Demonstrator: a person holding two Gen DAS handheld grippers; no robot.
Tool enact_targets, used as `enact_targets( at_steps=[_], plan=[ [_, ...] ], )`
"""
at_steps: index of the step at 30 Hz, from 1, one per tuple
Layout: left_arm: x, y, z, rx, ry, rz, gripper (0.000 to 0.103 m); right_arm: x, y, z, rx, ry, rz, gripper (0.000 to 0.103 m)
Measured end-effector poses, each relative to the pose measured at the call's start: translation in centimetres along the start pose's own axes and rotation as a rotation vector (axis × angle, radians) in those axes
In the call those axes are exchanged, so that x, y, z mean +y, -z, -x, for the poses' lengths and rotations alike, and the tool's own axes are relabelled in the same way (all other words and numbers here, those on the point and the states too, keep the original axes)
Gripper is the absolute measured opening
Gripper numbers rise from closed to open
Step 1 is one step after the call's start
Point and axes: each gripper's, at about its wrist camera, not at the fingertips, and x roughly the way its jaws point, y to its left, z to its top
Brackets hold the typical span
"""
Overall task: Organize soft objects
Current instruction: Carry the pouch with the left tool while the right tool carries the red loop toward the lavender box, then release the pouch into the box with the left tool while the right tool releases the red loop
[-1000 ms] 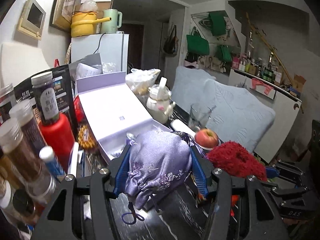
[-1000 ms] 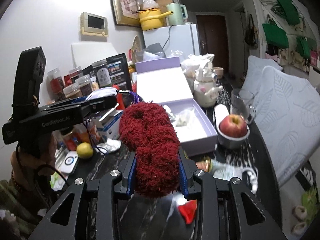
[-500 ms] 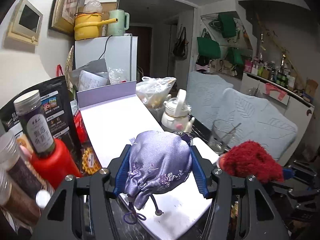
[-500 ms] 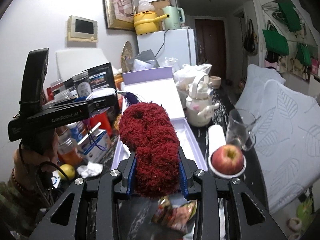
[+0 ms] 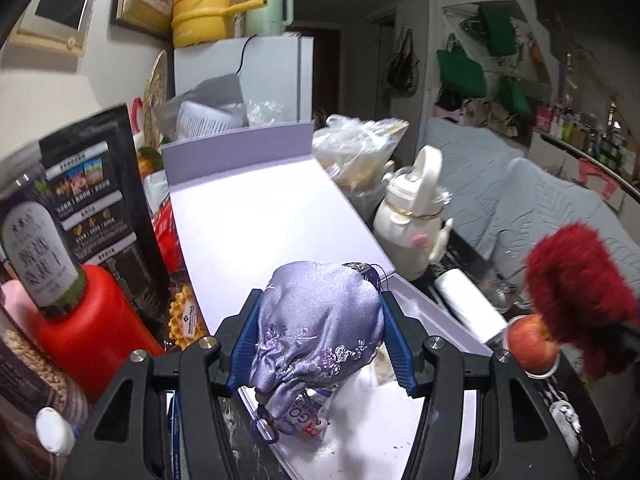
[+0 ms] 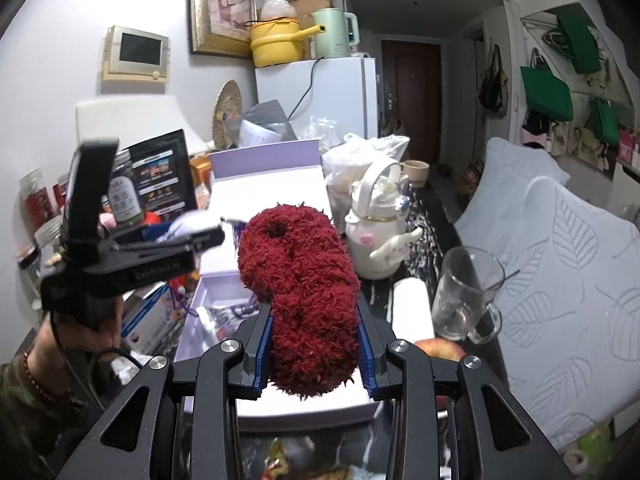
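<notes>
My left gripper [image 5: 320, 340] is shut on a lilac embroidered drawstring pouch [image 5: 316, 328] and holds it over the near end of an open lilac box [image 5: 260, 220]. My right gripper [image 6: 314, 354] is shut on a fuzzy dark-red soft object [image 6: 304, 296], held above the box's near edge [image 6: 304, 404]. The red object also shows at the right of the left wrist view [image 5: 580, 300]. The left gripper's body shows at the left of the right wrist view [image 6: 132, 268]. Small items lie in the box tray [image 6: 216, 320].
Jars and a red-bodied bottle [image 5: 76, 320] crowd the left. A white teapot [image 6: 376, 236], a glass mug [image 6: 464, 296], an apple in a dish [image 5: 532, 344] and a white roll [image 6: 412, 312] stand right of the box. A padded grey cover [image 6: 560, 280] lies far right.
Both grippers have moved forward over the open box with their objects still held. The apple and mug now lie nearer and to the right.
</notes>
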Motion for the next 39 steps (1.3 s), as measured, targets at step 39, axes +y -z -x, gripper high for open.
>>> enact_targets(
  at_steps=[39],
  plan=[
    [1.8,4.0,-10.6,0.292,-0.061,0.061,0.066,-0.6,-1.0,-15.1,0.214,-0.036,-0.039,0.034]
  ],
)
